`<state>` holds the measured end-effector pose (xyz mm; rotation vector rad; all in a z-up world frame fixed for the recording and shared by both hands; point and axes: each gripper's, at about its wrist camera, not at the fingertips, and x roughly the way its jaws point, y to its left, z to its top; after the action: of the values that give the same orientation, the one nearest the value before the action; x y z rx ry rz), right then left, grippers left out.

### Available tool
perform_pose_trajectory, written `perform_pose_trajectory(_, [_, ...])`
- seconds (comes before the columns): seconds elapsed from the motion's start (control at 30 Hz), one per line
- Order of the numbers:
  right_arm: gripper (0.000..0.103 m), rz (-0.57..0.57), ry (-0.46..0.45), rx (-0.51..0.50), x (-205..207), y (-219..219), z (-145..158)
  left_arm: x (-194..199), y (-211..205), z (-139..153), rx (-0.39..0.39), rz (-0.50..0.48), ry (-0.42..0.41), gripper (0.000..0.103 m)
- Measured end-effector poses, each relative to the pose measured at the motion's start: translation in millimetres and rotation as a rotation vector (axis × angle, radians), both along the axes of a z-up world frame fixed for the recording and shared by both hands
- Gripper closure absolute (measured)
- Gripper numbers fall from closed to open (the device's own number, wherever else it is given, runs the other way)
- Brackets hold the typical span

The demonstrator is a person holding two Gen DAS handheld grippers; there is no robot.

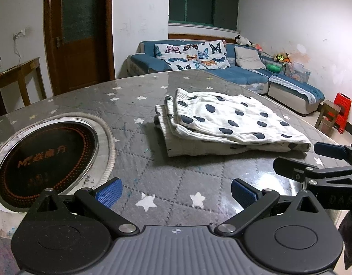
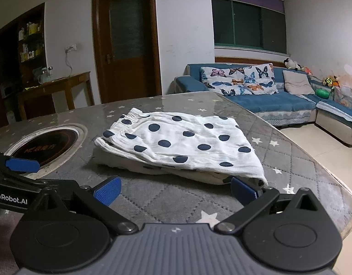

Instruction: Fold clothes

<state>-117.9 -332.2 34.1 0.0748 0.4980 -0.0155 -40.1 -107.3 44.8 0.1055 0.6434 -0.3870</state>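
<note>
The blue corner sofa (image 2: 279, 105) fills the far side of the room under a dark window (image 2: 249, 25), with a butterfly-print blanket (image 2: 240, 80) draped over its back and soft toys (image 2: 292, 64) perched on the corner. A brown wooden door (image 2: 128, 43) stands to the left, a wooden side table (image 2: 57, 89) beside it with a cable hanging from a wall socket (image 2: 70, 48) above.

Up close, the round surface (image 2: 153, 204) wears a grey quilted cover dotted with white stars under a glossy sheet. Set into it on the left is a black induction hob (image 1: 46, 158); its orange lettering starts with "M", the rest too distorted to read.

The folded white garment with navy polka dots (image 2: 178, 146) lies flat on the surface, right of the hob and well apart from it, gathered waistband toward the door, layers stacked unevenly.

A red plastic stool (image 1: 340, 112) and a small wooden stool (image 1: 328, 114) sit on the floor past the surface's right edge.

Left tongs (image 1: 176, 191) hover spread wide over bare cover, holding nothing, short of the garment. Right tongs (image 2: 176, 190) are spread wide too, empty; the right blue pad (image 2: 242, 191) sits just at the garment's near corner, contact unclear. The left unit's side reads "enRobot.AI" in the right wrist view.
</note>
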Motion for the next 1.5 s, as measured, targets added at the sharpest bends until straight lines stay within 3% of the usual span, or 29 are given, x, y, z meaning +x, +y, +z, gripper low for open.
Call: perform_pose_trajectory(1.5, [0.0, -0.042, 0.003, 0.054, 0.8, -15.1, -9.0, 7.6, -17.5, -2.0, 0.031, -0.031, 0.014, 0.0])
